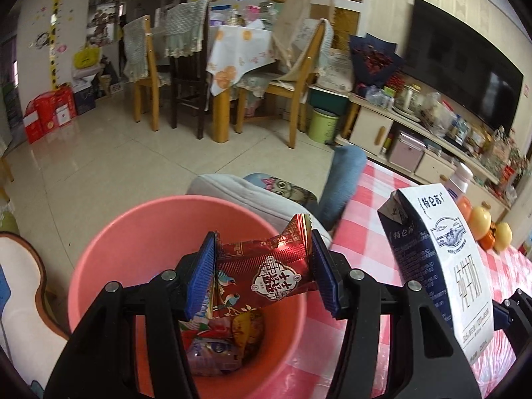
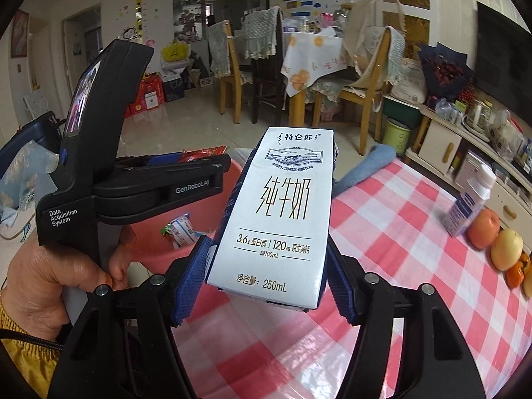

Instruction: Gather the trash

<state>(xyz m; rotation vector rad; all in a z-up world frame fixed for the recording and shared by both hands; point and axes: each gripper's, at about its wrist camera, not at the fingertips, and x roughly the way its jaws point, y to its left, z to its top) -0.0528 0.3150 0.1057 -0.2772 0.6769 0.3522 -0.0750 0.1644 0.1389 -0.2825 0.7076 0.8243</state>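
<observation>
A left gripper (image 1: 262, 269) pinches a red snack wrapper (image 1: 266, 271) between its blue pads, holding it over the mouth of a pink bin (image 1: 99, 266) that sits at the edge of a table covered in a pink-and-white checked cloth (image 2: 399, 249). More wrappers lie at the bottom of the bin, among them a small white-and-blue packet (image 2: 181, 229) seen from the right wrist camera. Beside it, the right gripper (image 2: 266, 279) clamps the lower end of a white-and-navy milk carton (image 2: 282, 206), raised above the cloth with its printed face turned to the camera and its top tilted toward the bin. A hand (image 2: 53, 282) in a yellow sleeve grips the handle of the left tool. On the table's far right stand a small white-capped bottle (image 2: 472, 199) and a row of apples and oranges (image 2: 498, 242), while a blue folded cloth (image 2: 369, 166) rests at the table's far edge. Behind, wooden dining chairs ring a clothed table, and a dark television (image 1: 465, 76) hangs above a cluttered cabinet.
</observation>
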